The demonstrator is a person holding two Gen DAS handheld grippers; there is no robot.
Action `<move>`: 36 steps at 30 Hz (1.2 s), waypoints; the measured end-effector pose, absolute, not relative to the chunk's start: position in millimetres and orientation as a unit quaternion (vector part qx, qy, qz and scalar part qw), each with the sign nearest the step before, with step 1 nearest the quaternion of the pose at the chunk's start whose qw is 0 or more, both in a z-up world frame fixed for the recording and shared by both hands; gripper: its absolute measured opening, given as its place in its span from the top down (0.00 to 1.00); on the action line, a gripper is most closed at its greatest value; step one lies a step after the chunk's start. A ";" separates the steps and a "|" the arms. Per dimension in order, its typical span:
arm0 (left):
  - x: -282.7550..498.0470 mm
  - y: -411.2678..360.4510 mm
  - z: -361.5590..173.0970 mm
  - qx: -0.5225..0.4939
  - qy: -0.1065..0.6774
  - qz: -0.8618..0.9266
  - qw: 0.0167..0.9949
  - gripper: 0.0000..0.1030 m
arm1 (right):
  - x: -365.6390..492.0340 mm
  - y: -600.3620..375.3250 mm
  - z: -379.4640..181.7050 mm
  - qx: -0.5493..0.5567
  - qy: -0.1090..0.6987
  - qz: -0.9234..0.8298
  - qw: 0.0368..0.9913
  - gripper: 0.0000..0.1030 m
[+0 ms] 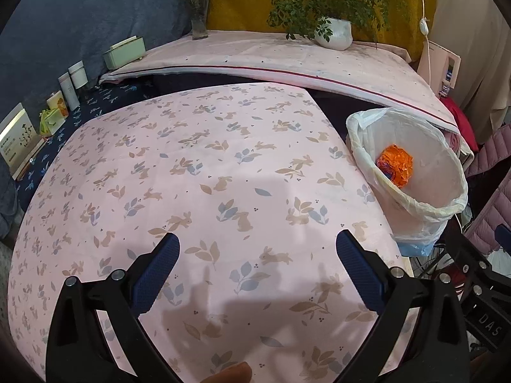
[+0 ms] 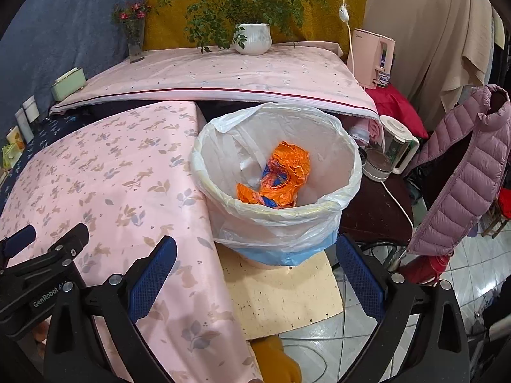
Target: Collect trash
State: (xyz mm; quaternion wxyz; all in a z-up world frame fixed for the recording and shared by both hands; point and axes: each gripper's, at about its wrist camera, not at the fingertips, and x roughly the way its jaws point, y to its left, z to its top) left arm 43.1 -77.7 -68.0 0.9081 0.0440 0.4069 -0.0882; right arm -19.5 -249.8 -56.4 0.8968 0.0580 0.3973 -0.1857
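**Both grippers empty; orange trash lies in the lined bin off the table's right edge**

Left gripper (image 1: 257,257): jaws spread wide, nothing between the blue pads, only the pink rabbit-print tablecloth (image 1: 198,166) beneath. It hangs over the near part of the table. The finger bases are cut off by the lower frame edge, and a small brownish shape at the bottom edge is too cropped to identify.

Right gripper (image 2: 255,258): jaws likewise wide apart, nothing held. It hangs off the table's right edge, above a cream board (image 2: 281,296) that the bin stands on. In the right wrist view the left gripper's black frame enters at the lower left, partly cut off.

Trash bin (image 2: 278,172): round, lined with a white plastic bag folded over the rim, standing just beside the table's right edge. A blue band shows below the liner. Inside lies a crumpled orange wrapper (image 2: 281,175) with some blue print, illegible. From the left wrist view the bin's near wall hides most of the wrapper.

Far shelf: potted plant (image 2: 252,38) and flower vase (image 2: 135,41). The small boxes along the table's left edge are blurred. A kettle (image 2: 394,146) stands right of the bin, base partly hidden.
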 end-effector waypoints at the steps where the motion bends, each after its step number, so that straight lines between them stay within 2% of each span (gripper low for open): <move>1: 43.6 -78.8 -67.6 0.044 0.407 -0.089 0.908 0.09 | -19.7 -251.3 -56.0 0.058 0.398 -0.188 0.896 0.07; 36: 53.0 -90.3 -52.4 0.041 0.403 -0.083 0.910 0.09 | -8.6 -257.0 -51.6 0.048 0.415 -0.193 0.888 0.07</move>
